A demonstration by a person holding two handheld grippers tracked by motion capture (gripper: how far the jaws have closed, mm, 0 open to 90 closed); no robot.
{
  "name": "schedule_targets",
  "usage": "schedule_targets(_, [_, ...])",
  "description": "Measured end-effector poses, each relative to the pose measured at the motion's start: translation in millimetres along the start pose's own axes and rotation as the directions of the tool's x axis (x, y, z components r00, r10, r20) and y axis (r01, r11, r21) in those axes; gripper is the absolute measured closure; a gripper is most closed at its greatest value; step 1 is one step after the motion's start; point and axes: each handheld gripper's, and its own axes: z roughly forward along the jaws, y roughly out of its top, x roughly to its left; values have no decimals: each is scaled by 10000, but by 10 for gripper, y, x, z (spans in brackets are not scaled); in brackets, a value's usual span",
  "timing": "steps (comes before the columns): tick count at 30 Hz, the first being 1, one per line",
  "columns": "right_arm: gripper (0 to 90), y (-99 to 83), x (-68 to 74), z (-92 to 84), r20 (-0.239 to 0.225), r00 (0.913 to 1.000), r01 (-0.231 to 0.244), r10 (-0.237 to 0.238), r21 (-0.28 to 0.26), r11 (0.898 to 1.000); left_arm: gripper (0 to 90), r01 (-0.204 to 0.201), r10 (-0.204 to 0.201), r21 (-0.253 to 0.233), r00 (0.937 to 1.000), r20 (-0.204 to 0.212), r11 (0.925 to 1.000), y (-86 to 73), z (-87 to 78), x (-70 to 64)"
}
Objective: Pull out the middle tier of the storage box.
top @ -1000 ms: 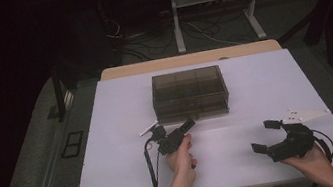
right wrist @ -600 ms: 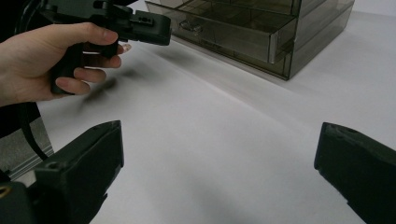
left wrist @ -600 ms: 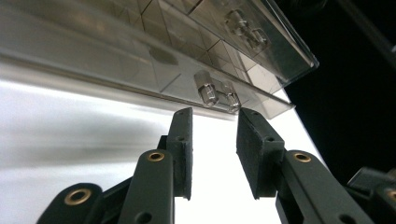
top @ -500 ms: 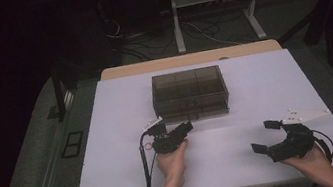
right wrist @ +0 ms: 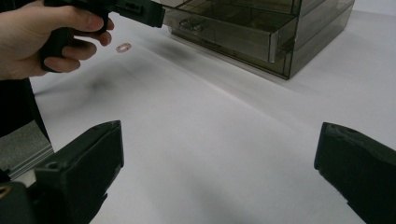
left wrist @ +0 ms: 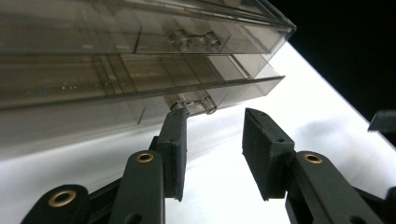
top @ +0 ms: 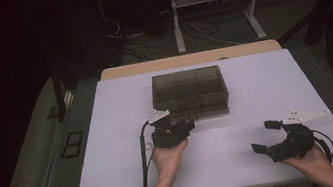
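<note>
A smoky see-through drawer box (top: pixel 189 90) stands mid-table. My left gripper (top: pixel 187 123) hovers right at its front, and one drawer (right wrist: pixel 233 35) sticks out a little. In the left gripper view the jaws (left wrist: pixel 215 116) have just been opening and stand apart. The left fingertip (left wrist: pixel 175 126) sits just under the lower clear drawer handle (left wrist: pixel 194 103), and nothing is pinched between the pads. My right gripper (top: pixel 262 135) rests on the table at the front right, wide open with only bare tabletop between its fingers (right wrist: pixel 219 140).
The white table top (top: pixel 264 83) carries the box. A small ring (right wrist: pixel 123 47) lies on it near the left hand. Dark floor, cables and a metal stand (top: pixel 210 0) lie beyond the far edge.
My left gripper has lifted a little in front of the box and its jaws have spread wider. The right hand has not moved.
</note>
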Motion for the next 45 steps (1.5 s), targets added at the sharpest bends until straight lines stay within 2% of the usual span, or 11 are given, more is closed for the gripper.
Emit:
schedule_targets(5, [8, 1, 2, 3, -18, 10000, -14, 14, 27, 10000, 573, -936, 931, 412, 9956, 136, 9948, 120, -32, -19])
schedule_targets(16, [9, 0, -6, -6, -20, 10000, -9, 9, 21, 10000, 552, -2497, 2425, 1024, 9670, 781, 9629, 359, -83, -58])
schedule_targets(18, [9, 1, -8, -7, -30, 10000, -8, 8, 25, 10000, 552, -2974, 2893, 1194, 9539, 801, 9473, 392, -81, -89])
schedule_targets(22, [9, 1, -15, 2, -64, 10000, -31, 32, 108, 9999, 551, -3963, 3838, 1473, 9173, 1061, 9062, 471, -67, -121])
schedule_targets(26, [8, 4, -16, 14, -77, 10000, -49, 50, 151, 9999, 551, -4521, 4375, 1633, 8913, 1188, 8769, 521, -28, -127])
schedule_targets(27, [9, 4, -17, 15, -91, 10000, -35, 37, 161, 9999, 552, -4733, 4573, 1711, 8804, 1254, 8641, 535, -23, -120])
schedule_targets(30, [9, 3, -13, 23, -123, 9999, 12, -10, 205, 9998, 554, -5027, 4836, 1692, 8636, 1427, 8477, 555, 7, -108])
schedule_targets(33, [9, 3, -1, 40, -162, 9998, 98, -94, 290, 9995, 554, -5409, 5172, 1770, 8400, 1641, 8223, 574, 38, -85])
schedule_targets(39, [9, 5, 5, 48, -257, 9995, 166, -157, 355, 9992, 554, -5574, 5187, 1480, 8223, 2343, 8169, 580, 120, -25])
schedule_targets(41, [9, 5, 8, 53, -279, 9995, 177, -167, 367, 9992, 562, -5706, 5264, 1608, 8131, 2486, 8054, 576, 147, -10])
schedule_targets(45, [9, 8, 6, 66, -270, 9994, 224, -214, 392, 9990, 583, -5829, 5354, 1555, 8027, 2628, 7975, 558, 197, -4])
